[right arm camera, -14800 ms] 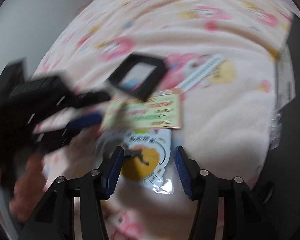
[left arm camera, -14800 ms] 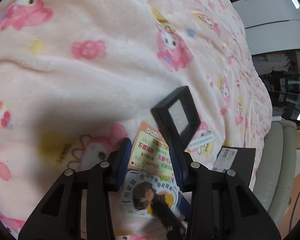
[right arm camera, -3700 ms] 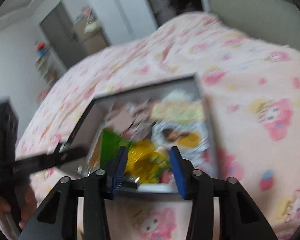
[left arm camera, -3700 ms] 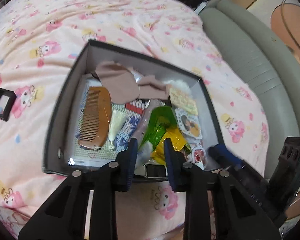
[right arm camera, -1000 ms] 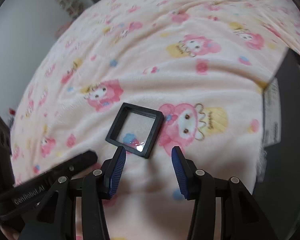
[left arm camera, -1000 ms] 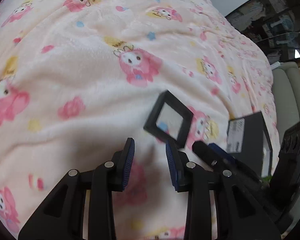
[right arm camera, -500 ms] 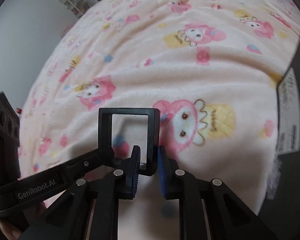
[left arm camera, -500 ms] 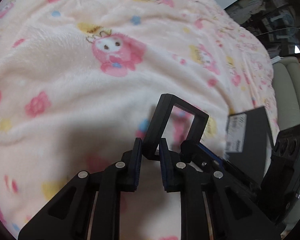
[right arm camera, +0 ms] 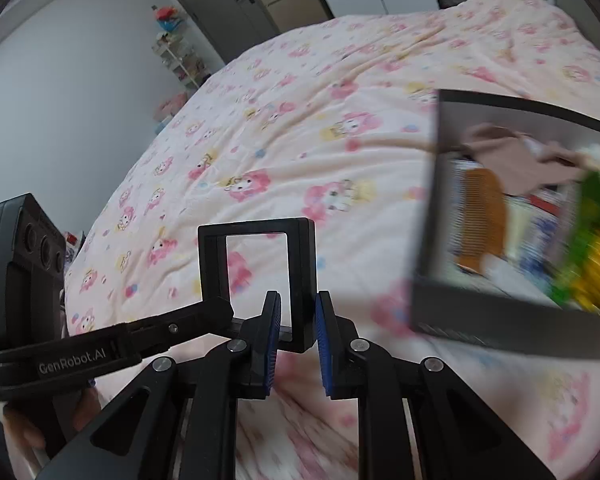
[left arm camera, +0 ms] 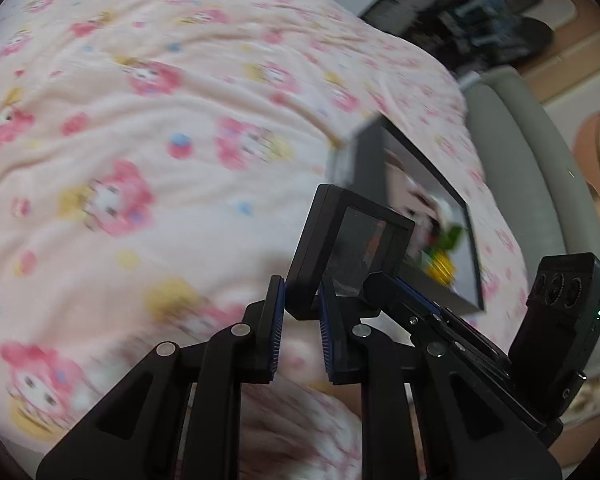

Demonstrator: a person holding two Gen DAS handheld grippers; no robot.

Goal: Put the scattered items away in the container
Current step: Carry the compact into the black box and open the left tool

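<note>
A square black frame with a clear window (left arm camera: 346, 240) is held upright above the pink blanket by both grippers. My left gripper (left arm camera: 302, 312) is shut on its lower left edge. My right gripper (right arm camera: 296, 326) is shut on the frame's (right arm camera: 256, 276) lower right side. The other gripper's finger shows beside each. The dark open box (right arm camera: 480, 320) lies to the right, blurred, holding a wooden comb (right arm camera: 480, 220), a beige cloth, green and yellow packets. The box also shows in the left wrist view (left arm camera: 368, 156), beyond the frame.
The bed is covered by a pink cartoon-print blanket (left arm camera: 140, 120). A grey padded headboard (left arm camera: 540, 184) runs along the right in the left wrist view. A wardrobe (right arm camera: 260, 0) and shelves stand beyond the bed's far end.
Both grippers have lifted the frame off the blanket and swung toward the box, which has come into view. The grip on the frame is unchanged.
</note>
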